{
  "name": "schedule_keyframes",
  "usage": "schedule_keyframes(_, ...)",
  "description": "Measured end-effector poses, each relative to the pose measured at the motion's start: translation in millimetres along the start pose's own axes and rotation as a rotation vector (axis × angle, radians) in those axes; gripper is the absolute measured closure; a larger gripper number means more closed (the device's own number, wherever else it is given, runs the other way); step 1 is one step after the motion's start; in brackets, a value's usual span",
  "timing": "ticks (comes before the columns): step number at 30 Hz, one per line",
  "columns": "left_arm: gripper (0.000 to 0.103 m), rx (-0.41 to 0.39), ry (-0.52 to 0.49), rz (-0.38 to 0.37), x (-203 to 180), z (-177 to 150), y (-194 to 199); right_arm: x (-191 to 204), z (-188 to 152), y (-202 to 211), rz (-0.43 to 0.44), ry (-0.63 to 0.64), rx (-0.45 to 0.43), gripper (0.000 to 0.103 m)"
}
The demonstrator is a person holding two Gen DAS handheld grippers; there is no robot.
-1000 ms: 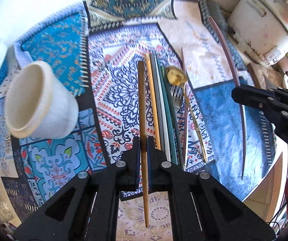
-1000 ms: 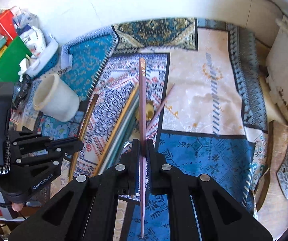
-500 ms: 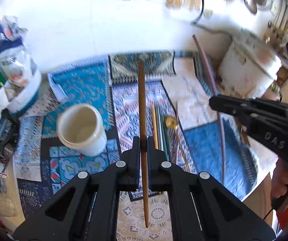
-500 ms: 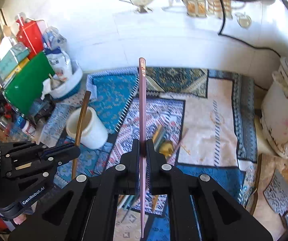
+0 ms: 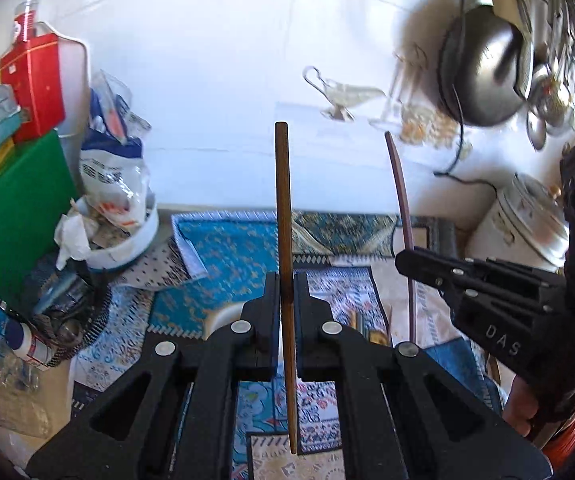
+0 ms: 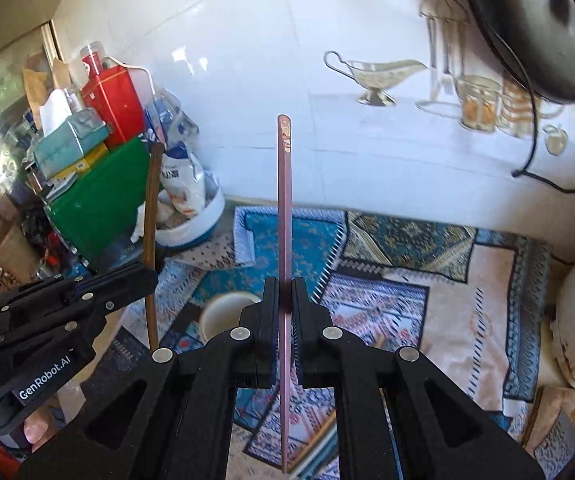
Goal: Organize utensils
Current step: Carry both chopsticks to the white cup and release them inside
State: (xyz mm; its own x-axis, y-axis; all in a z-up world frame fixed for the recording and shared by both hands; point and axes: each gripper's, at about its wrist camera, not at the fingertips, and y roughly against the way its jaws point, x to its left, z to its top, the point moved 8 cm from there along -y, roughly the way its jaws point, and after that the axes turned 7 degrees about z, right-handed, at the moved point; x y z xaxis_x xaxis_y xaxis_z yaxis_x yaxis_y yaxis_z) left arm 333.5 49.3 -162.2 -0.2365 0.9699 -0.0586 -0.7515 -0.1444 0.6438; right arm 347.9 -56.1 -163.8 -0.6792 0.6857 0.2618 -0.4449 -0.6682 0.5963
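My left gripper [image 5: 286, 280] is shut on a brown chopstick [image 5: 283, 200] and holds it upright, high above the patterned cloth [image 5: 223, 248]. My right gripper [image 6: 284, 284] is shut on a pink chopstick [image 6: 284, 200], also upright. Each gripper shows in the other's view: the right gripper [image 5: 403, 258] with its pink chopstick [image 5: 401, 200] to the right, the left gripper [image 6: 149, 276] with its brown chopstick [image 6: 150, 220] to the left. A white cup [image 6: 223, 312] stands on the cloth below, partly hidden behind the fingers. Remaining utensils [image 5: 361, 322] lie on the cloth.
A white tiled wall [image 6: 271, 60] stands behind. At the left are a green board [image 5: 11, 208], a red tin [image 5: 35, 84], and a white bowl of packets [image 5: 123, 216]. A white pot [image 5: 523, 216] stands at the right, a dark lamp [image 5: 483, 76] above it.
Both grippers have lifted and tilted up with their chopsticks, from close over the cloth to high above it. The views now face the wall. The cup has dropped low in both views.
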Motion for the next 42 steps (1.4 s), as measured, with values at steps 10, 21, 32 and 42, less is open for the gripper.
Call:
schedule_keyframes(10, 0.099, -0.049, 0.042, -0.053, 41.9, 38.4, -16.3, 24.9, 28.8, -30.5, -0.011, -0.051, -0.066, 0.097)
schedule_keyframes(21, 0.099, -0.055, 0.02, -0.103, 52.0, 45.3, -75.7, 18.7, 42.1, -84.3, -0.072, -0.132, -0.091, 0.097)
schedule_keyframes(32, 0.099, 0.018, 0.021, -0.132, 58.8, 19.7, -134.1, -4.4, 18.3, -124.9, -0.115, -0.193, -0.039, 0.097)
schedule_keyframes(42, 0.099, 0.119, -0.008, -0.131, 57.4, -14.8, -149.5, -4.4, -12.3, -134.2, -0.09, -0.172, 0.083, 0.097)
